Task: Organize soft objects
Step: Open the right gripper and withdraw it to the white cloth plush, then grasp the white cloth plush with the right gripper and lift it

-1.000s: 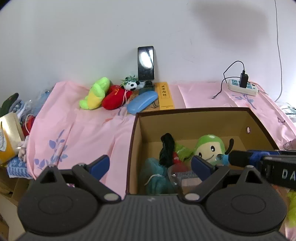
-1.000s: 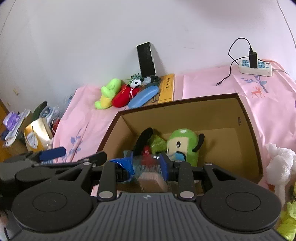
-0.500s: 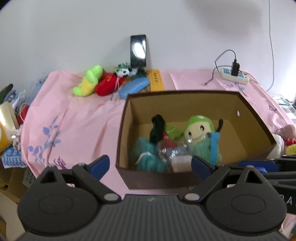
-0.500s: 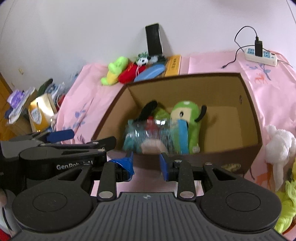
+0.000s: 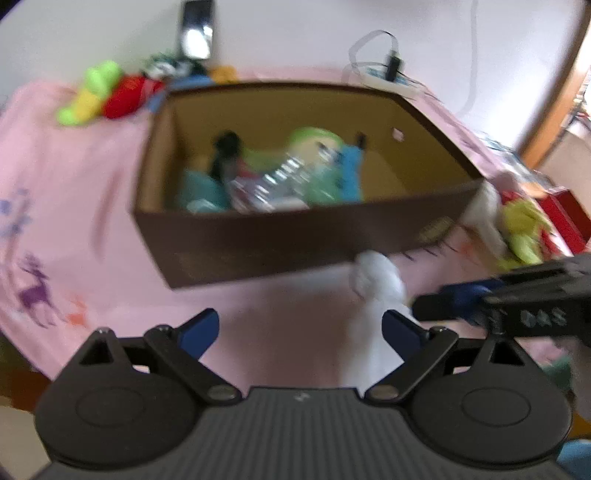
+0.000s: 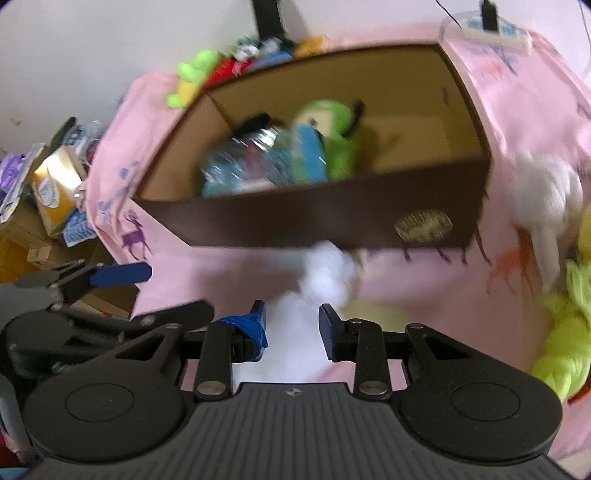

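A brown cardboard box (image 5: 258,240) (image 6: 332,218) stands on the pink cloth and holds a green plush (image 6: 332,129), a teal plush (image 5: 195,188) and a clear bottle with a blue label (image 5: 288,177) (image 6: 266,155). A white plush (image 5: 373,295) (image 6: 325,277) lies in front of the box. My left gripper (image 5: 299,328) is open and empty, with the white plush by its right finger. My right gripper (image 6: 291,325) is open, low over the white plush, its fingers on either side of it. Both views are blurred.
A yellow-green plush (image 5: 92,92) and a red plush (image 5: 125,94) lie at the back left by an upright phone (image 5: 195,29). A power strip (image 6: 487,29) lies at the back right. White (image 6: 546,192) and yellow-green plush toys (image 6: 565,332) lie right of the box.
My right gripper let go of the bottle, which now lies in the box. Both grippers pulled back from the box and dropped toward the white plush in front of it.
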The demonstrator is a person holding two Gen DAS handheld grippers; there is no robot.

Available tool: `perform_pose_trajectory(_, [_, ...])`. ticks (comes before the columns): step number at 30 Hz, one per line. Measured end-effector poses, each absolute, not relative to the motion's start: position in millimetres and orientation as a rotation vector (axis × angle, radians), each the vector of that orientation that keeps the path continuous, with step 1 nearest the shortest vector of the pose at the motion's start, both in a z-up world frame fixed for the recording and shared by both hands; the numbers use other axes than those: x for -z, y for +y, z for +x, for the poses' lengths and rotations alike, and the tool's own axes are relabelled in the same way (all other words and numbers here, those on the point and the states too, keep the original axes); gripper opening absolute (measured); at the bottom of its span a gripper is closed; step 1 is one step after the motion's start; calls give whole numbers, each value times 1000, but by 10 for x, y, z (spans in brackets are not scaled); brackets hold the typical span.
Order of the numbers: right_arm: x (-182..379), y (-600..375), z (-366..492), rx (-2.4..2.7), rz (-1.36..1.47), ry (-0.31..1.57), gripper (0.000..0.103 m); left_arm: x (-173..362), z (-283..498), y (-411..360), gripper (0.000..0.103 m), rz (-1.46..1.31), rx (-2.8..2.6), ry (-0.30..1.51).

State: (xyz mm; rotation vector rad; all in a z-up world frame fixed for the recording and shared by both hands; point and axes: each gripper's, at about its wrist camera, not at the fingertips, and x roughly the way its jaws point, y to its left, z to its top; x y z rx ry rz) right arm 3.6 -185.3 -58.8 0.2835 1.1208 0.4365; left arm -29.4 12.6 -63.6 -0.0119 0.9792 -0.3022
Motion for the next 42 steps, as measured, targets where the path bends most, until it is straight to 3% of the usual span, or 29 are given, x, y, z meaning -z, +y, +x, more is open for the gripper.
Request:
perform_pose_trajectory(20, [1093, -1823, 294, -364, 392, 1279, 15, 1178, -31, -286, 92, 47, 484, 1049])
perform_pose_trajectory(22, [1135, -1792, 322, -367, 390, 1282, 16, 1209, -11, -279, 79, 44, 497, 1054])
perform_pose_trajectory(23, [1129, -1775, 318, -371, 392, 1277, 17, 1234, 5, -275, 67, 37, 508, 1061])
perform_pose_trajectory(25, [1121, -1736, 340, -387, 374, 1269, 19, 1270, 24, -274, 65, 20, 522, 1073])
perform_pose_trajectory(33, [1116, -1673, 368, -402, 362, 1237, 16, 1219, -4, -293, 33, 32, 576, 1023])
perform_pose_trajectory(42, [959, -1884, 283, -424, 464, 1211, 11, 998, -103, -290, 26, 77, 671, 954])
